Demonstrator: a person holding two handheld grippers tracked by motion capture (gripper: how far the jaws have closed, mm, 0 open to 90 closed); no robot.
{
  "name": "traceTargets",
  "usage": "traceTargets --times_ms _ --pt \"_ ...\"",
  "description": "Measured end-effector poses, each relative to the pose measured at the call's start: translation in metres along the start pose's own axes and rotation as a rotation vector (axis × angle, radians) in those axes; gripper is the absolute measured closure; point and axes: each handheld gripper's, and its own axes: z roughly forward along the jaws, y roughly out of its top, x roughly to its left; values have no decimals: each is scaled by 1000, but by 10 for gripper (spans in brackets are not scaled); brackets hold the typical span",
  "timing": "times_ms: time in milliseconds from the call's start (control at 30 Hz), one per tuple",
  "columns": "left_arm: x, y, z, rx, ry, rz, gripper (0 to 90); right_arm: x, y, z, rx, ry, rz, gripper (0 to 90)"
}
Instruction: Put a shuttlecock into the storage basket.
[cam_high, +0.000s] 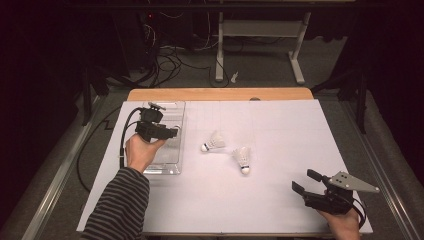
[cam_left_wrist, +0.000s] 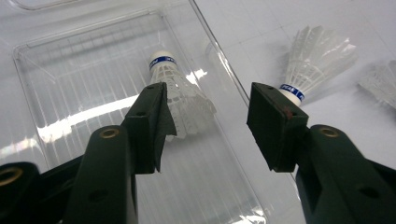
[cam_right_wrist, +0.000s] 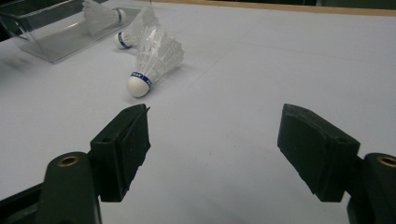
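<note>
A clear plastic tray (cam_high: 170, 162) sits at the left of the white sheet. One white shuttlecock (cam_left_wrist: 180, 88) lies on its side in the tray (cam_left_wrist: 70, 70), cork pointing away. My left gripper (cam_high: 172, 131) hovers above it, open (cam_left_wrist: 208, 100), its pads not touching the feathers. Two more shuttlecocks lie on the sheet: one just right of the tray (cam_high: 214, 142), one nearer the middle (cam_high: 242, 159). My right gripper (cam_high: 305, 181) rests low at the front right, open (cam_right_wrist: 215, 126) with nothing between its jaws. It faces the nearer shuttlecock (cam_right_wrist: 154, 63).
The white sheet (cam_high: 280, 125) covers most of a wooden table (cam_high: 220, 94). Open room lies between the shuttlecocks and my right gripper. Beyond the far edge are floor cables (cam_high: 165, 65) and a white desk frame (cam_high: 295, 55). A striped sleeve (cam_high: 120, 205) comes in at the bottom left.
</note>
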Motion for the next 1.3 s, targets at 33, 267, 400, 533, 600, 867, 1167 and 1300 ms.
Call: traceTargets --times_ms 33,267,400,533,600,867,1167,1300 --pt "-2 -1 -1 -7 0 6 479 0 0 0 0 0 -1 258" --pt "-13 -10 -10 -40 -7 47 461 0 0 0 0 -1 -1 258" --pt "-17 -15 -16 -60 -19 62 460 0 0 0 -1 -4 2 258" --pt "-19 -20 -20 -76 -29 68 458 0 0 0 0 -5 3 257" --pt "-19 -23 -23 -88 -35 66 453 -1 0 0 2 -5 1 257" --pt "-25 -31 -31 -119 -44 87 448 0 0 0 -1 -5 3 257" --pt "-27 -41 -33 -131 -57 94 437 0 0 -1 -3 -6 3 257" --pt "-29 -45 -35 -141 -61 94 433 0 0 -1 -1 -6 4 257"
